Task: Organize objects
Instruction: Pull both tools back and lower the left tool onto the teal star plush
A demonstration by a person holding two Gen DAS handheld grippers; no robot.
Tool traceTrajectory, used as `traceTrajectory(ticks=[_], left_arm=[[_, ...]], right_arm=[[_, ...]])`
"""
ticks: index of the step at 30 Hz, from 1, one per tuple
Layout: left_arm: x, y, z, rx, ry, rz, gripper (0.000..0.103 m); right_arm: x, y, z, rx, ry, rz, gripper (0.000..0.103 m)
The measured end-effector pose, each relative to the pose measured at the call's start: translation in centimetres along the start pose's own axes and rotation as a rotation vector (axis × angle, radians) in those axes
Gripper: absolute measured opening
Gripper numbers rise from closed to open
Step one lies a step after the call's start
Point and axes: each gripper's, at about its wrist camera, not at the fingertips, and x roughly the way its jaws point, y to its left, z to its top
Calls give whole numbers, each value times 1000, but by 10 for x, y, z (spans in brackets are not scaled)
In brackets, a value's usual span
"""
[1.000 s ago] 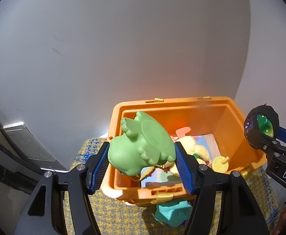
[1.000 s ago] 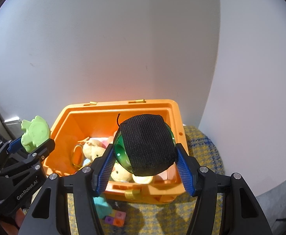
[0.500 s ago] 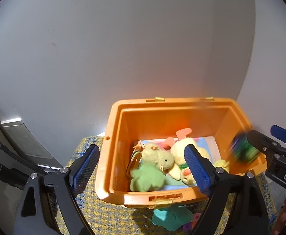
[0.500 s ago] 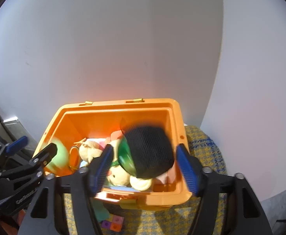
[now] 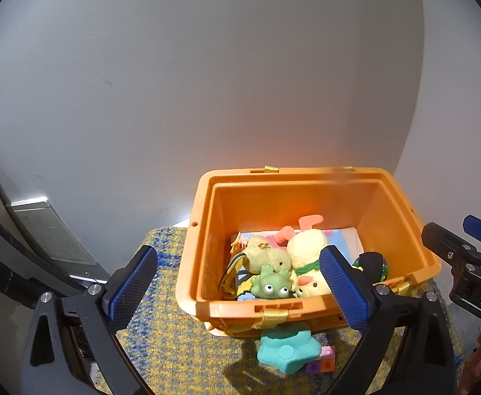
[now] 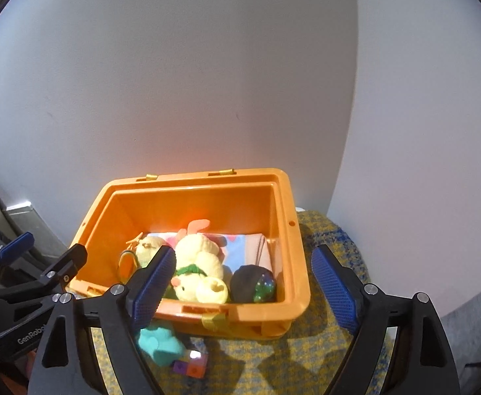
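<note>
An orange bin stands on a yellow and blue woven cloth. Inside lie a green frog toy, yellow plush toys and a green ball in a black cover. My left gripper hovers over the bin's near-left side, its jaws opening, nothing between the pads. My right gripper hangs over the bin's near-right side, jaws also opening and empty, the ball lying below them.
A teal star toy and small pink, purple and orange cubes lie on the cloth in front of the bin. A white wall rises close behind. A grey metal frame stands at the left.
Both grippers opened and let go. The green frog dropped from the left one into the bin, and the black-covered ball dropped from the right one into the bin's right corner.
</note>
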Motion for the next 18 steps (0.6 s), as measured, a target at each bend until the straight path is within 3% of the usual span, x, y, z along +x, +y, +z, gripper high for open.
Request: traceTrajectory(ticks=[8,12,18], left_arm=[[-12,-3,-13,1,8,10,103],[-18,-6,-25,8,13,13,103],[-20,-7,-44,-1,36,6,103]], right_arm=[[-6,-6,-8,7,4,-11,85],[-11,-8,-20,9,9,-23,93],[-14,-16,-40,17,39,-42,93]])
